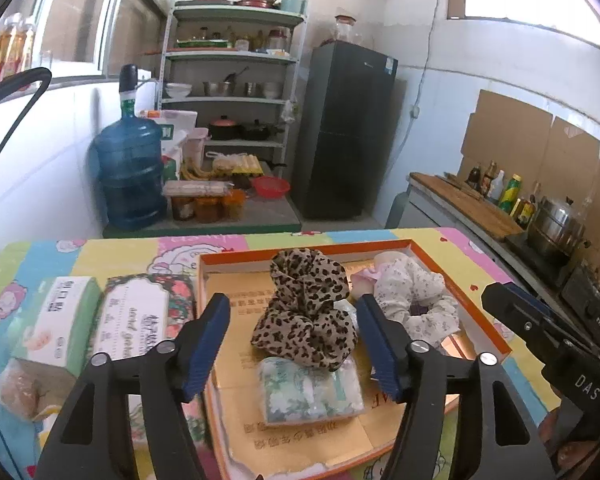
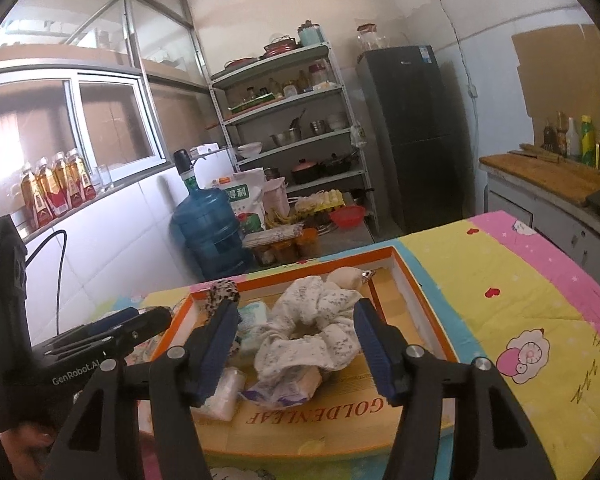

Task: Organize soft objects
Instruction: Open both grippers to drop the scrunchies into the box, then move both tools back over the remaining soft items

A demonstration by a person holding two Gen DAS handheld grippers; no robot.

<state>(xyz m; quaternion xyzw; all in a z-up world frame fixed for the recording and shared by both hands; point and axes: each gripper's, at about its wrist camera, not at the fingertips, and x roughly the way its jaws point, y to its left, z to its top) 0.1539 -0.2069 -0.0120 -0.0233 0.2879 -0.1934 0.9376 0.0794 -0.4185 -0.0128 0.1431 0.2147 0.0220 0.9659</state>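
An orange-rimmed tray [image 1: 485, 322] lies on the patterned tablecloth. In it sit a leopard-print scrunchie [image 1: 304, 320], a white floral scrunchie [image 1: 416, 296] and a green floral tissue pack [image 1: 308, 390]. My left gripper [image 1: 292, 304] stands open above the tray, its blue pads either side of the leopard scrunchie and clear of it. My right gripper [image 2: 296, 306] is open too, with the white floral scrunchie [image 2: 312, 328] lying loose between its fingers over more tissue packs [image 2: 284, 388]. A cream soft item [image 2: 346, 276] rests at the tray's far end.
Left of the tray lie a green-and-white box [image 1: 64, 320], a flowered box [image 1: 140, 316] and a bagged bun [image 1: 18, 388]. Behind the table stand a water jug [image 1: 130, 172], a shelf rack [image 1: 236, 80] and a dark fridge [image 1: 344, 132]. A counter with a pot [image 1: 556, 224] runs on the right.
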